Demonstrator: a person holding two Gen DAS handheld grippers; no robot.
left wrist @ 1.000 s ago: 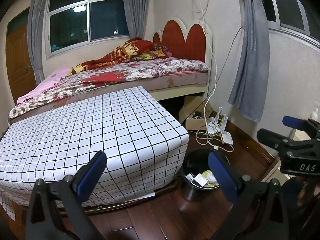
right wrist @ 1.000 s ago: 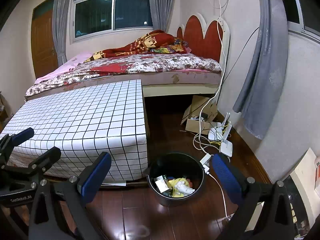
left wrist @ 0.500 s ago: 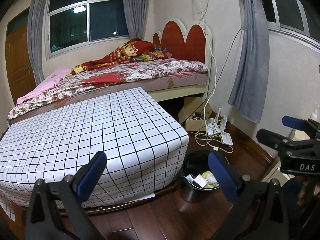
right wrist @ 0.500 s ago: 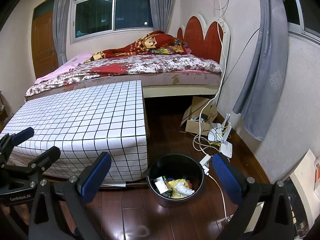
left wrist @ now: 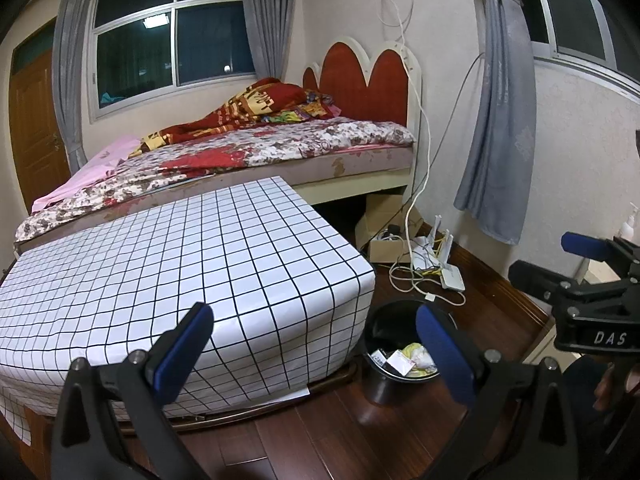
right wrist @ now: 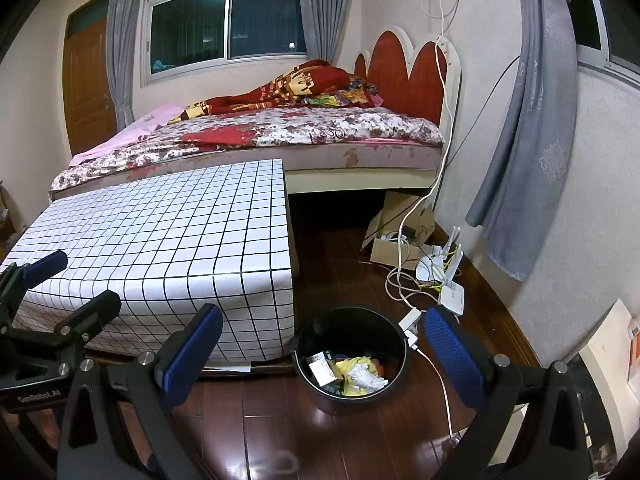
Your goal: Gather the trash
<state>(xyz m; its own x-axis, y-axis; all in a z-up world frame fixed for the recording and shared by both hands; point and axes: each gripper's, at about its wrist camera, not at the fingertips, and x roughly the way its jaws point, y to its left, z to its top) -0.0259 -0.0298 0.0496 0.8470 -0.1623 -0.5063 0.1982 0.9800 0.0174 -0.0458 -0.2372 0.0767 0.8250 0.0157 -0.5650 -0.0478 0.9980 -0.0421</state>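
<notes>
A black round bin (right wrist: 352,356) stands on the dark wood floor beside the low table, holding crumpled white and yellow trash (right wrist: 360,374) and a small box. The same bin (left wrist: 394,352) shows in the left wrist view, partly behind a finger. My left gripper (left wrist: 312,344) is open and empty above the table's near corner. My right gripper (right wrist: 322,350) is open and empty, hovering just short of the bin. Each gripper appears at the edge of the other's view: the right gripper (left wrist: 576,264) and the left gripper (right wrist: 64,284).
A low table with a white grid-pattern cloth (left wrist: 172,260) fills the left. Behind it is a bed (left wrist: 260,152) with a red headboard. Cardboard box (right wrist: 394,236), routers (right wrist: 444,276) and white cables (right wrist: 404,280) clutter the floor by the right wall. Grey curtain (right wrist: 528,152) hangs there.
</notes>
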